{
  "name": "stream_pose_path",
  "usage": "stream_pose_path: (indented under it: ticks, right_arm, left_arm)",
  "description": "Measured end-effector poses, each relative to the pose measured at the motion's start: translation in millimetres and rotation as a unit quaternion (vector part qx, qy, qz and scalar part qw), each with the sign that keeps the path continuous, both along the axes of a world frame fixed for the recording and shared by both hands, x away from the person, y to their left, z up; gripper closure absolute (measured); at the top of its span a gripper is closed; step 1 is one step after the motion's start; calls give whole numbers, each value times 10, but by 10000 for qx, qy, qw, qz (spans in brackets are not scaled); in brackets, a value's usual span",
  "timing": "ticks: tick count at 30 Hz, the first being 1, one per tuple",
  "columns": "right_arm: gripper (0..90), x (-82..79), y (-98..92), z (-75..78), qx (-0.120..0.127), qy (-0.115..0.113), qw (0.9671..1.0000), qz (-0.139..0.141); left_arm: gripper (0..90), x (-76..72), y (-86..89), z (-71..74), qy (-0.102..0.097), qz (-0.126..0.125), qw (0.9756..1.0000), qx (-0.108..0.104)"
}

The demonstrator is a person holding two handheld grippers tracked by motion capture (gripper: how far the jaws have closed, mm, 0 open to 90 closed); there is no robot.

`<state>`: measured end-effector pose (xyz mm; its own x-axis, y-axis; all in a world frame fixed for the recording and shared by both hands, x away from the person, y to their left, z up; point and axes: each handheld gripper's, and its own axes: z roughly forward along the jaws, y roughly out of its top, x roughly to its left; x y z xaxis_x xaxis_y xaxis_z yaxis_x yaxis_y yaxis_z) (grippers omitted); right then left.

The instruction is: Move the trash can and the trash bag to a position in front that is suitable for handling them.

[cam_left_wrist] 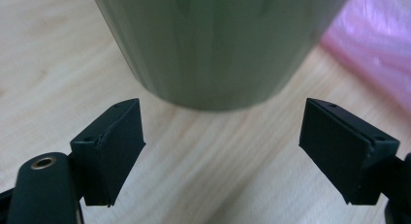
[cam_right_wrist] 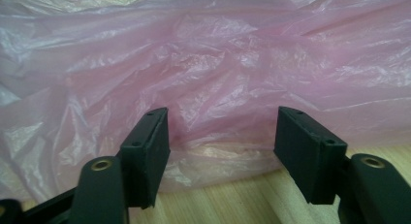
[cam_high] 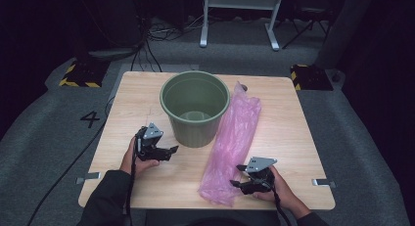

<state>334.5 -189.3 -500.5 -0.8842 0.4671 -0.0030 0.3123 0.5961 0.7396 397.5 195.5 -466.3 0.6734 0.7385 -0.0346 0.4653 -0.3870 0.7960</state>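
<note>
Both sets of black jaws stand apart with nothing between them: the right gripper [cam_high: 240, 176] has its 2 jaws spread moderately, facing the near end of the pink plastic bag [cam_high: 234, 140], which lies just ahead of the tips in the right gripper view and does not touch the pads; the left gripper [cam_high: 169, 150] has its jaws wide, aimed at the foot of the green bucket [cam_high: 195, 107], which stands just beyond them and apart. That bag [cam_right_wrist: 208, 73] looks thin, crinkled and very light, so it should bunch and slide under a pinch; I judge the best hold is on a gathered fold at the near edge, straight ahead of the right jaws, pinched low against the bench [cam_high: 288, 123] so only the film is caught. It may cling or tear if dragged. The bucket [cam_left_wrist: 213, 44] looks stiff, smooth and light, likely to skid if nudged; its rim is the surer hold. Behind the right jaws the bench edge is close; ahead of both pairs and to the outer side of the left jaws lies bare wood for moving.
</note>
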Motion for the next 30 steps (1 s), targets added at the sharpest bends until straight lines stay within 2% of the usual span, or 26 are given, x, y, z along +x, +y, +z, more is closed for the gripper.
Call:
stream_pose_path:
  ticks: [1, 2, 4, 6, 7, 9, 10, 12, 14, 16, 19, 24, 30]
  right_arm:
    - [343, -8, -5, 12, 35, 12, 10000, 8]
    - [334, -4, -17, 25, 109, 41, 9999, -9]
    - [318, 23, -59, 58, 366, 187, 9991, -93]
    - [299, 44, -110, 105, 493, 192, 9984, -197]
    - [286, 49, -133, 126, 508, 158, 9983, -228]
    - [241, 44, -184, 164, 447, 54, 9986, -266]
    - [226, 40, -204, 175, 399, 6, 9987, -324]
    - [223, 52, -284, 203, 378, -48, 9983, -436]
    - [220, 77, -395, 233, 476, -69, 9970, -606]
    - [224, 119, -507, 264, 552, -129, 9950, -820]
    - [238, 190, -661, 294, 671, -201, 9913, -1110]
    - [246, 270, -777, 274, 629, -273, 9885, -1351]
    - [236, 319, -836, 250, 611, -243, 9875, -1435]
  left_arm:
    - [159, 48, -8, 28, -70, -42, 10000, -19]
    - [158, 67, -16, 33, -46, -50, 10000, -52]
    - [158, 128, -49, 36, -70, -95, 9999, 47]
    - [157, 185, -60, 34, -46, -158, 9998, 64]
    - [157, 221, -74, 26, 11, -160, 9999, -11]
    - [157, 237, -86, 20, -16, -205, 9998, -12]
    - [157, 252, -126, 2, -77, -338, 9993, 120]
    - [158, 267, -177, -22, -44, -401, 9988, 276]
    - [144, 295, -208, -34, -27, -331, 9987, 397]
    - [126, 346, -200, -37, 58, -362, 9991, 207]
    - [124, 387, -218, -26, 97, -360, 9992, 151]
    - [140, 444, -335, -37, -12, -383, 9990, 229]
    - [151, 517, -507, -41, 95, -482, 9985, 261]
